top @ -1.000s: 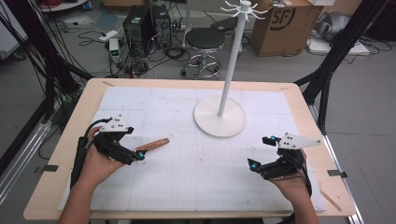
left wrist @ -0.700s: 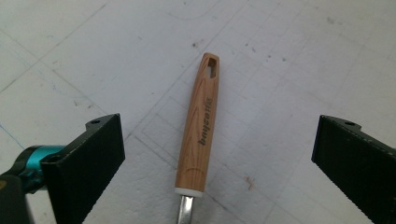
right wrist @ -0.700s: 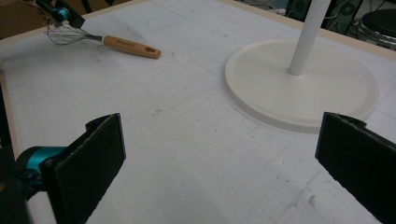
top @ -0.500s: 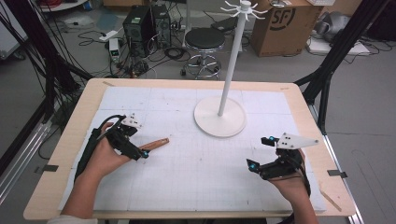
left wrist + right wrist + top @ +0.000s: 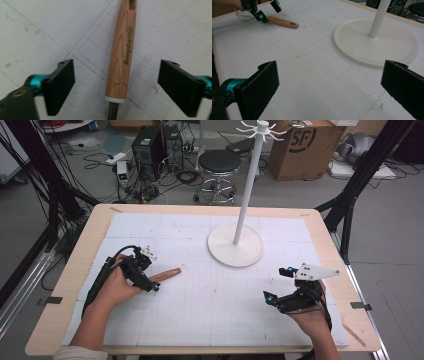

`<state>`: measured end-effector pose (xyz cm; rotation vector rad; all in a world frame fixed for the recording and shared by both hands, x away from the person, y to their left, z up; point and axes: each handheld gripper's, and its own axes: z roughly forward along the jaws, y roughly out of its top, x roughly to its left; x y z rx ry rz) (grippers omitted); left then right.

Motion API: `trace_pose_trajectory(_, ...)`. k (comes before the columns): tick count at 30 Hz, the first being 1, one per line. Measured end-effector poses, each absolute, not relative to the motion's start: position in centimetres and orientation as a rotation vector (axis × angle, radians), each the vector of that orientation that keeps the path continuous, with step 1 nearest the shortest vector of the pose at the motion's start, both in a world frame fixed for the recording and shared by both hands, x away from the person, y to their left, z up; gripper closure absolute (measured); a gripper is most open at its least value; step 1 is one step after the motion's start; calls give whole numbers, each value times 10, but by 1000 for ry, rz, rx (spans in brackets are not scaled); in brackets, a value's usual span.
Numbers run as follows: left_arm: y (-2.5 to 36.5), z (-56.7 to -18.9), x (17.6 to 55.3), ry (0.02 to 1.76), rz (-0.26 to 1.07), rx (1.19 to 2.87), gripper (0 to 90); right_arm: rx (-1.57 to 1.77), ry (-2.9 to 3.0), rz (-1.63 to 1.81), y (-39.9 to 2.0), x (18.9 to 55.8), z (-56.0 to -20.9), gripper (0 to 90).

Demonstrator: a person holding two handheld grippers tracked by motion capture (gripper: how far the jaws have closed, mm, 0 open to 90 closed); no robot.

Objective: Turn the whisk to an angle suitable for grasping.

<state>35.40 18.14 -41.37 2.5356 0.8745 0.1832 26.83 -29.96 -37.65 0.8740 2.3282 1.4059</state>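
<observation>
A utensil with a wooden handle [image 5: 167,274] lies on the white mat, left of centre. The left gripper view shows the handle [image 5: 122,50] with a white collar and a metal stem at its near end. My left gripper [image 5: 150,281] stands over that end with one jaw on each side of the handle. Its jaws have just been closing, but the pads [image 5: 60,85] are still apart from the wood. My right gripper [image 5: 277,284] rests open near the front right, nothing between its jaws. From there the handle [image 5: 283,22] shows far off, with wire loops beyond the left gripper [image 5: 267,11].
A white stand with a round base [image 5: 235,245] and a tall pole topped by hooks [image 5: 260,127] stands behind the centre of the mat. The wooden table edge [image 5: 200,210] frames the mat. A thin wooden strip [image 5: 354,334] lies at the front right corner.
My left gripper has moved right and down onto the near end of the wooden handle, and its jaws stand narrower than before. The right gripper has kept still.
</observation>
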Motion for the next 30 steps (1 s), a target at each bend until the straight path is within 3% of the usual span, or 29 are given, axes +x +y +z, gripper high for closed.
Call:
trace_pose_trajectory(12,179,-419,355,900,192,2589,409,870,2333,1401,-300,267,-377,6)
trace_pose_trajectory(30,180,-420,355,895,146,2594,625,868,2347,1391,-299,268,-379,6)
